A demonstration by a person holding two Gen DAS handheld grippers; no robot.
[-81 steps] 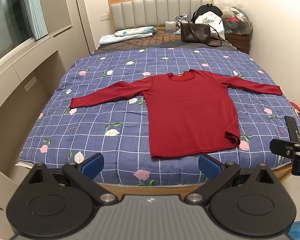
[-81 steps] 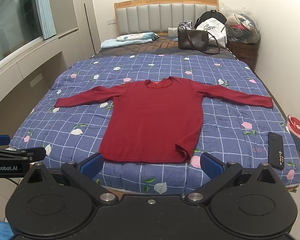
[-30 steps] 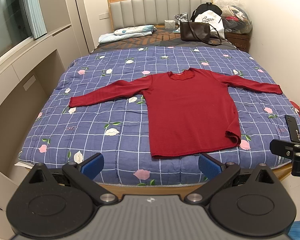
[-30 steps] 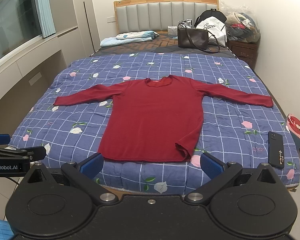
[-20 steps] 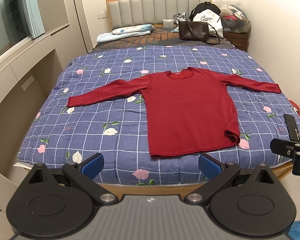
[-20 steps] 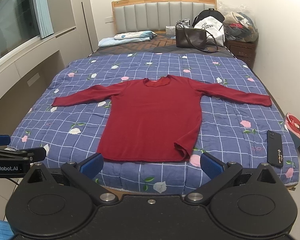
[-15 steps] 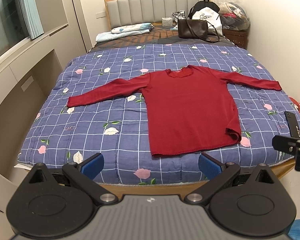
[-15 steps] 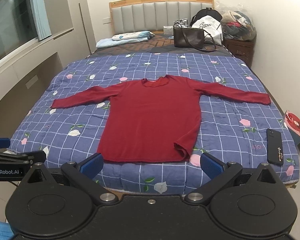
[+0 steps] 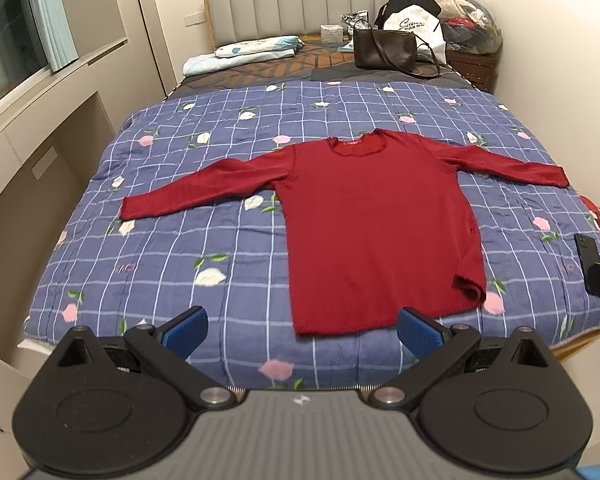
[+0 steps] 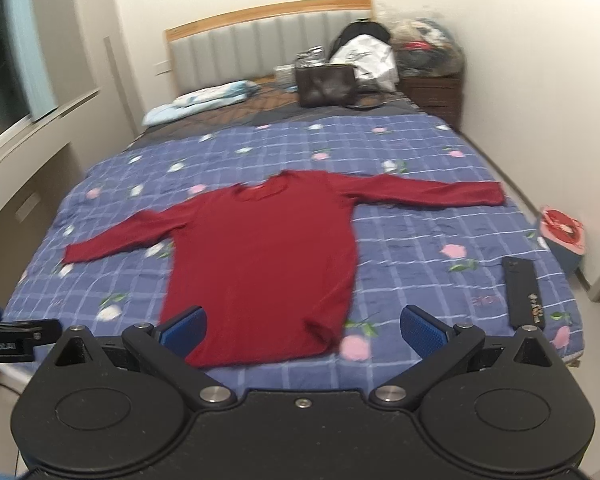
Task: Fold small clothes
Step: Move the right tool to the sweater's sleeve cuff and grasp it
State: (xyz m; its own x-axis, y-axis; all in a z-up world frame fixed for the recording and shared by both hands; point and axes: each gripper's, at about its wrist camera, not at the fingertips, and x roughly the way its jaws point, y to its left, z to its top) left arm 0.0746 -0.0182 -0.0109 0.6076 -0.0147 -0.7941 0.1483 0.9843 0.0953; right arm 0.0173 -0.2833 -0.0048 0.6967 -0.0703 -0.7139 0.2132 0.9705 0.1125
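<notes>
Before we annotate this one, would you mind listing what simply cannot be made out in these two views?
- Print on the white bag, left wrist view: too small to read.
- Right wrist view: motion blur smears the red sweater and brown handbag.
- Black phone, left wrist view: partly covered by the right hand-held gripper's body.
- Bed's near edge: hidden behind each gripper body.

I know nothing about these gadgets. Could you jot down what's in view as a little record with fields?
Garment: red long-sleeved knit top, flat, sleeves spread, unfolded
Surface: blue checked floral quilt on a bed
Left gripper: fingers open, holding nothing, near the bed's foot
Right gripper: fingers open, holding nothing
Nearby: black phone on the quilt's right edge
Far end: brown leather handbag
</notes>
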